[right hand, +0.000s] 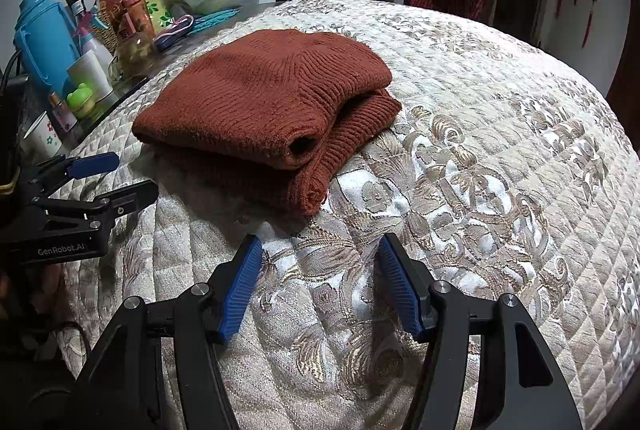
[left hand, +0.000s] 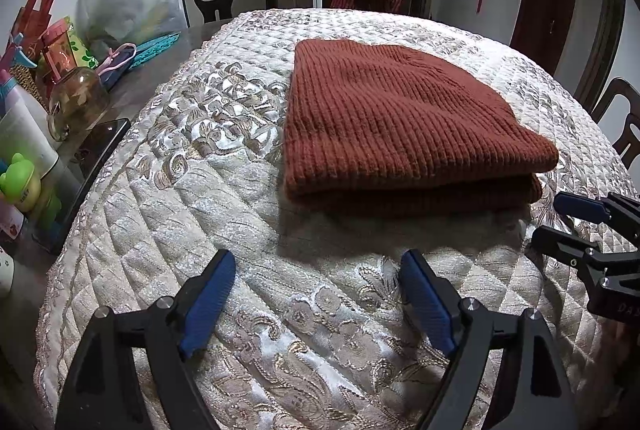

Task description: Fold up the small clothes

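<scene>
knit hat (left hand: 400,118) – folded double, flat on the quilted cover (left hand: 248,214), long axis crosswise | left gripper (left hand: 320,294) jaws apart, empty, hat ahead, slightly right | right gripper (right hand: 320,282) jaws apart, empty, hat ahead-left – its open end nearest | neither touching, about equally near

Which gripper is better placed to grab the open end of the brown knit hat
Right, probably. The right gripper is open and faces the knit hat's open end just ahead. The left gripper, also open, faces the folded edge.
</scene>
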A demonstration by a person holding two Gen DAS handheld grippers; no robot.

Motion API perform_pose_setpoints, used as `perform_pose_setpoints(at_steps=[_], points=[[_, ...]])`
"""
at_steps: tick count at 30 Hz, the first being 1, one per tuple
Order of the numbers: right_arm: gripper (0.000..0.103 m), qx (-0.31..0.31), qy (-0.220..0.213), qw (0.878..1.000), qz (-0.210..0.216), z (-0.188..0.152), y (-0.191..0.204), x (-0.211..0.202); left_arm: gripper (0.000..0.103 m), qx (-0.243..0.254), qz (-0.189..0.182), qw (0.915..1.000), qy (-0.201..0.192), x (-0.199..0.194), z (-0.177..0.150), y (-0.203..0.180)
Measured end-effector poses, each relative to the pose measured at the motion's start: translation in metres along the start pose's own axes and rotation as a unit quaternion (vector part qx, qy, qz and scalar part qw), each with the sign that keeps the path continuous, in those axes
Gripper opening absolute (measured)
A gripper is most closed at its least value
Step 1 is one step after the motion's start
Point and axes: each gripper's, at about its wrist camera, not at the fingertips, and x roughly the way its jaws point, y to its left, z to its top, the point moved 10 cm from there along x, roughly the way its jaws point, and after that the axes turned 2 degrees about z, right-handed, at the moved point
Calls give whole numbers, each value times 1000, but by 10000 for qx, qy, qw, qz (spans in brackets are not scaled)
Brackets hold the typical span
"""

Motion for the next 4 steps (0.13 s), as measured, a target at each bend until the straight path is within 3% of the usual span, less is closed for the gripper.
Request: perform_pose_setpoints(at_steps=[4], points=[[62,-1,0,10000,-2,0,1,0,87,17,5,10000,5,0,0,0]])
